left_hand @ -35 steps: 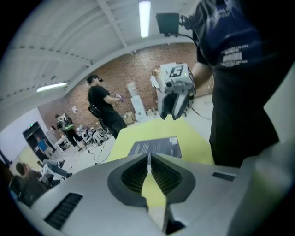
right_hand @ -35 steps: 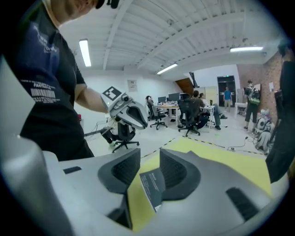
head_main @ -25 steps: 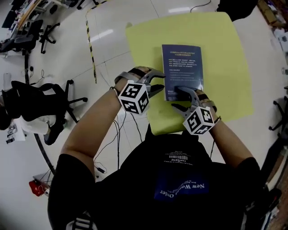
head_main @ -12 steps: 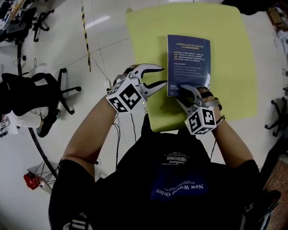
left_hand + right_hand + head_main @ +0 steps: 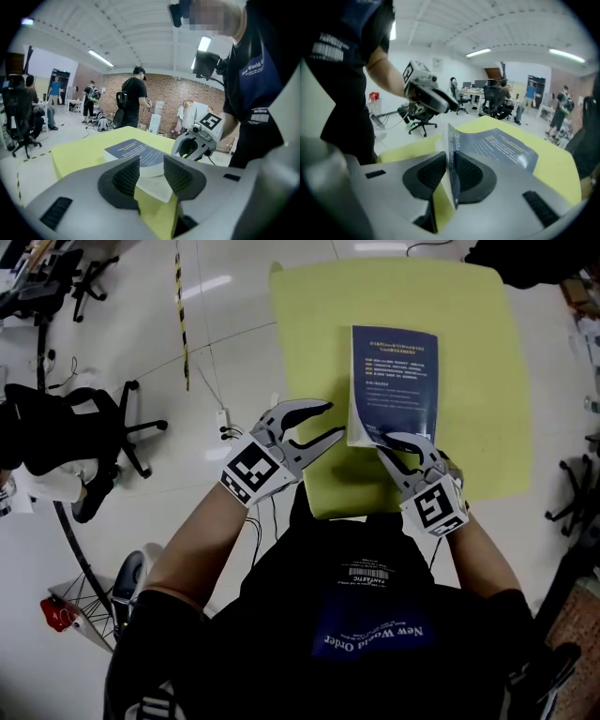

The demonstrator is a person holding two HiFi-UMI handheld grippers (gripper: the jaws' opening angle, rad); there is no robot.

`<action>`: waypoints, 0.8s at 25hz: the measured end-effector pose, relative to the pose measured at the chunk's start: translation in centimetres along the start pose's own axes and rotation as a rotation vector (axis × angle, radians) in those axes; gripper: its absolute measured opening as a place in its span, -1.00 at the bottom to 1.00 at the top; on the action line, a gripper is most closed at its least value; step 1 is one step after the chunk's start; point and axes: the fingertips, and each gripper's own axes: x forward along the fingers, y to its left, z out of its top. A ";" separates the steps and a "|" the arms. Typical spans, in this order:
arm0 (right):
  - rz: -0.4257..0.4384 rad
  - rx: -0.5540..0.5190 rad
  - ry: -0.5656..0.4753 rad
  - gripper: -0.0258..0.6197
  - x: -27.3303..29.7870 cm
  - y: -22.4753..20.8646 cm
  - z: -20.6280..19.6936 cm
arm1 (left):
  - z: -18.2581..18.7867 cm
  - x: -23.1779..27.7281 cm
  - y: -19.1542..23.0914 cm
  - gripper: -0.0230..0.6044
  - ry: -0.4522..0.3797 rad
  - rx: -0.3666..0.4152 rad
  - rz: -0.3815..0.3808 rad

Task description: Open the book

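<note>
Blue book [image 5: 394, 381] lies lengthwise from the counter's [image 5: 469, 315] near edge away from us, and our right hand-held gripper [image 5: 384, 442], jaws just closing, pinches its cover's [image 5: 497, 145] near corner, while our left hand-held gripper [image 5: 335, 420] hangs open just beside its left edge.

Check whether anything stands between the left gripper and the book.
Nothing visible does. The left gripper hangs open just off the book's near left corner, with only a strip of bare yellow table between them.
</note>
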 end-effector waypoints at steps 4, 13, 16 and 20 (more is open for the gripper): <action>-0.067 0.329 -0.158 -0.77 -3.1 -2.0 0.4 | -0.4 -0.5 -1.0 -0.46 -0.009 -0.047 -0.006; -0.151 1.030 -0.512 -0.77 -10.8 -7.0 -3.8 | 0.4 1.1 -3.6 -0.46 0.007 -0.077 -0.042; -0.164 1.159 -0.625 -0.77 -12.7 -8.1 -4.7 | 0.8 1.2 -4.0 -0.46 0.007 -0.075 -0.053; -0.218 1.258 -0.736 -0.77 -15.8 -10.1 -7.0 | 1.3 1.4 -4.6 -0.46 0.005 -0.069 -0.064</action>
